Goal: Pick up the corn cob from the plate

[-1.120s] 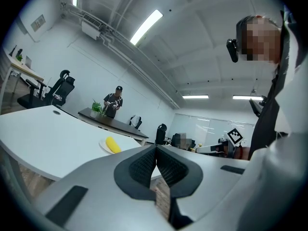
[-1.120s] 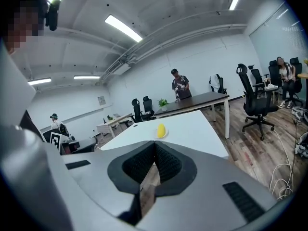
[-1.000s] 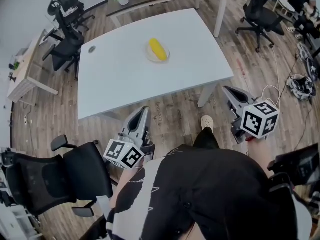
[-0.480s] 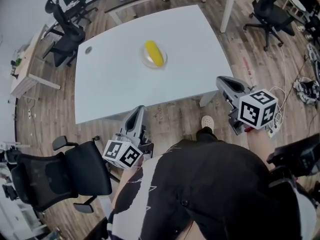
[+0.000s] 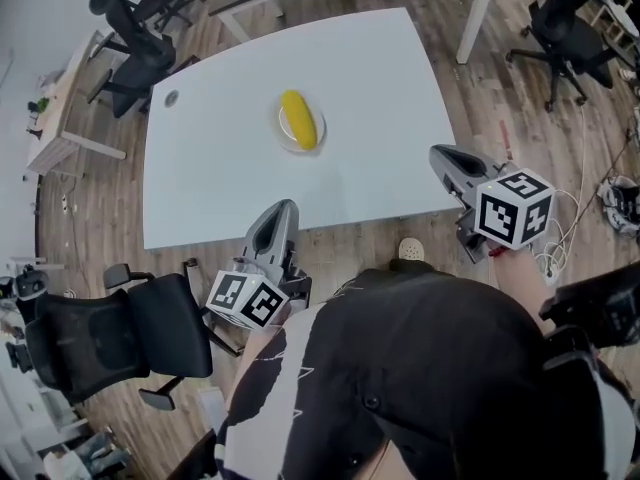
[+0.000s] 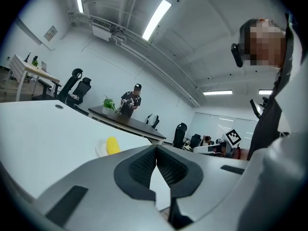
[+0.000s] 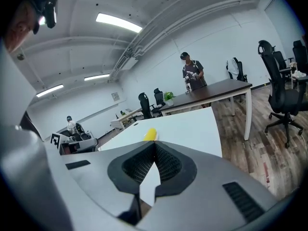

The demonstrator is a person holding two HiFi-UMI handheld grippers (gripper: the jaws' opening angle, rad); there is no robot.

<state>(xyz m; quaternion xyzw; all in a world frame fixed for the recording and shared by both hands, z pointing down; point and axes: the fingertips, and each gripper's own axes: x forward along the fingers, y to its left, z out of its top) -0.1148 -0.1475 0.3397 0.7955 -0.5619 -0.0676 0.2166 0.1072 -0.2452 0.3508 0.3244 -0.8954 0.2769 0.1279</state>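
A yellow corn cob (image 5: pixel 298 119) lies on a small clear plate (image 5: pixel 283 128) in the middle of the white table (image 5: pixel 210 168). My left gripper (image 5: pixel 281 209) hangs at the table's near edge, jaws shut and empty. My right gripper (image 5: pixel 437 154) hovers just off the table's near right corner, also shut with nothing in it. In the left gripper view the corn cob (image 6: pixel 112 145) and its plate (image 6: pixel 100 149) sit ahead, left of the closed left gripper (image 6: pixel 156 147). The right gripper view shows the corn cob (image 7: pixel 150 134) just above the shut right gripper (image 7: pixel 155 144).
A black office chair (image 5: pixel 120 333) stands close at my left, and more chairs (image 5: pixel 140 48) stand past the table's far left. A brown desk (image 7: pixel 211 94) with a person (image 7: pixel 191 72) behind it lies beyond. Cables (image 5: pixel 620 193) lie on the wood floor at right.
Both grippers have moved forward toward the table; the left one now reaches its near edge. The table and corn sit lower and nearer in the head view.
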